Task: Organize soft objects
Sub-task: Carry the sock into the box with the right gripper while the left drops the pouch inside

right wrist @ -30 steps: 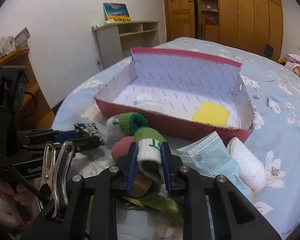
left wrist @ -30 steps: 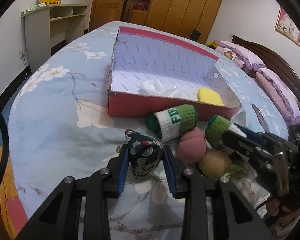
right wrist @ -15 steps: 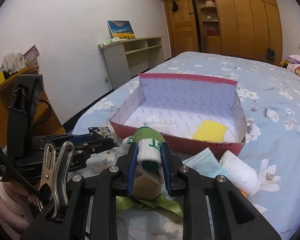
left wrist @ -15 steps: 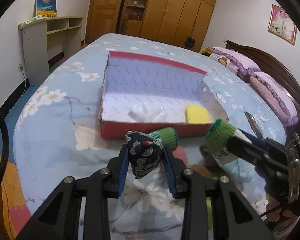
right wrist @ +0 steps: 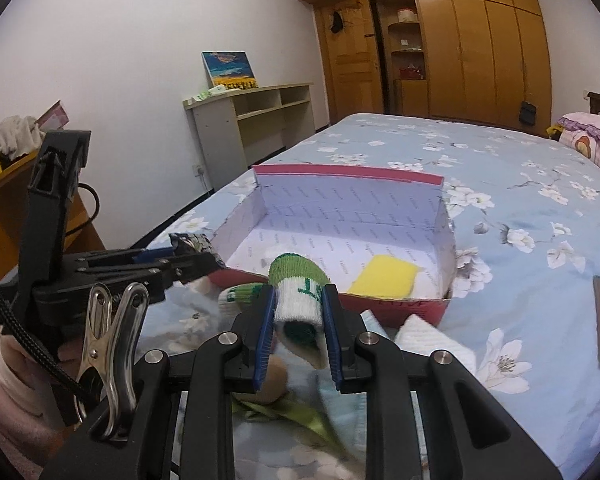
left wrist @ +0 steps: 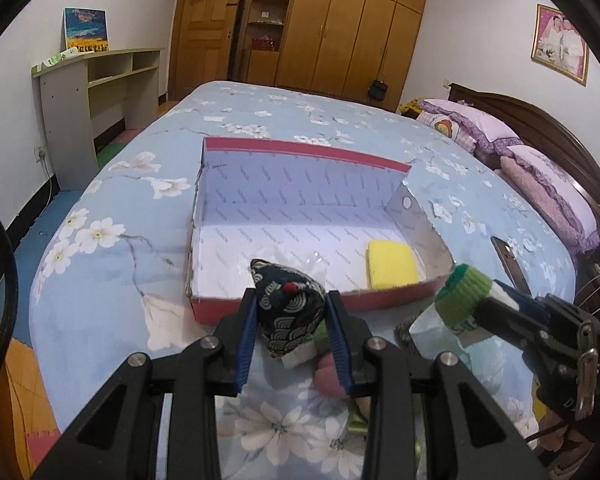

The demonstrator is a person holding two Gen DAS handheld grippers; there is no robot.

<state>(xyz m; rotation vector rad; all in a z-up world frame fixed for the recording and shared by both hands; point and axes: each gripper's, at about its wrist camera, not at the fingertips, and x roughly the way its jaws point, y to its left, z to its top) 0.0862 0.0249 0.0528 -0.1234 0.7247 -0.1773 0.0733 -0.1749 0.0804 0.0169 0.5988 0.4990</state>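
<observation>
Left gripper (left wrist: 291, 322) pinching beanbag (left wrist: 289, 310), right gripper (right wrist: 298, 330) pinching sock (right wrist: 301, 304); risk of collision over box (left wrist: 276, 308), or short drops.

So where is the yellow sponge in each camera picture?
Left wrist view: the yellow sponge lies in the near right corner of the red box, just right of the dark patterned pouch in the left gripper.
Right wrist view: the sponge lies on the box floor, just right of the green and white sock in the right gripper.
Shared landmark: the red box.
</observation>
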